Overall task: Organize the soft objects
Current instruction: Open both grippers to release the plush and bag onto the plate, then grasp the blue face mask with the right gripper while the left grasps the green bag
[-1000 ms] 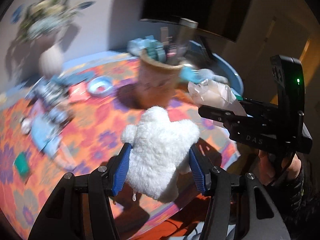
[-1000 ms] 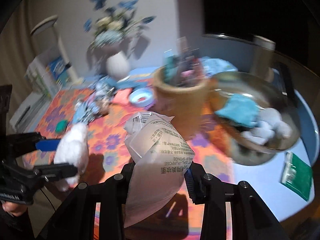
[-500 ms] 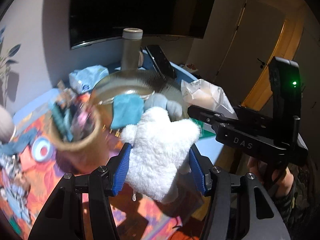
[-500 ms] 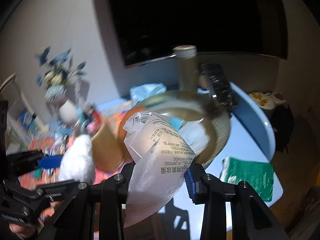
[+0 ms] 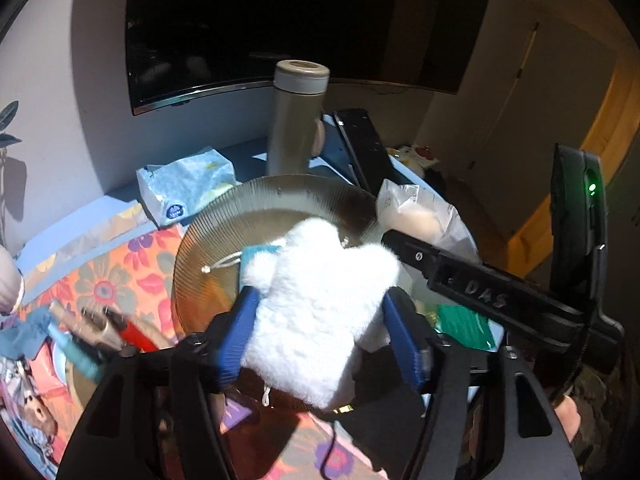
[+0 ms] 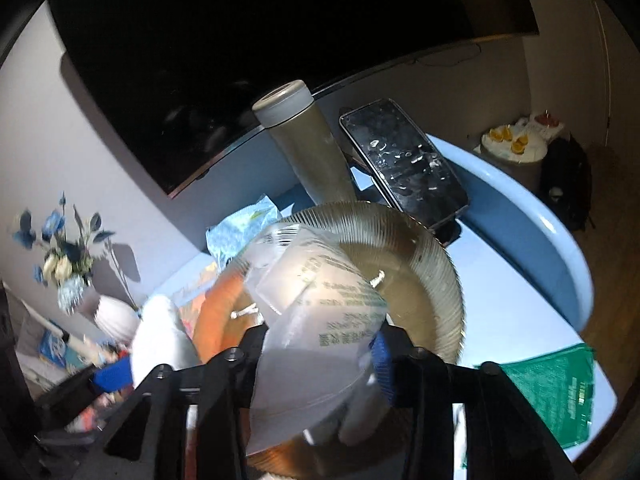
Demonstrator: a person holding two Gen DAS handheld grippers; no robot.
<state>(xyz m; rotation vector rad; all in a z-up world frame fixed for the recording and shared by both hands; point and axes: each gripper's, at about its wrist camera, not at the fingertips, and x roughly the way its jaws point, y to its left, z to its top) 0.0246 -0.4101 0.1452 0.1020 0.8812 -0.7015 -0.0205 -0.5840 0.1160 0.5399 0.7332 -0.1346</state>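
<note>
Fluffy white plush toy (image 5: 320, 304) and clear printed sponge packet (image 6: 316, 320) above the ribbed amber glass bowl (image 5: 224, 240).

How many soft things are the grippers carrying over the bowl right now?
2: a white plush toy between the left gripper's opening jaws, a bagged sponge between the right gripper's.

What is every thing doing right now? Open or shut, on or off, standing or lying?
Left claw: just been opening, toy loose between its pads.
Right claw: just been opening, bag loose between its pads.
Toy: over the bowl, not in yet.
Bag: tilted over the bowl.
Bowl: upright, blue cloth inside.
Bottle: standing, lid on.
Phone: propped up, screen dark.
TV: off.
</note>
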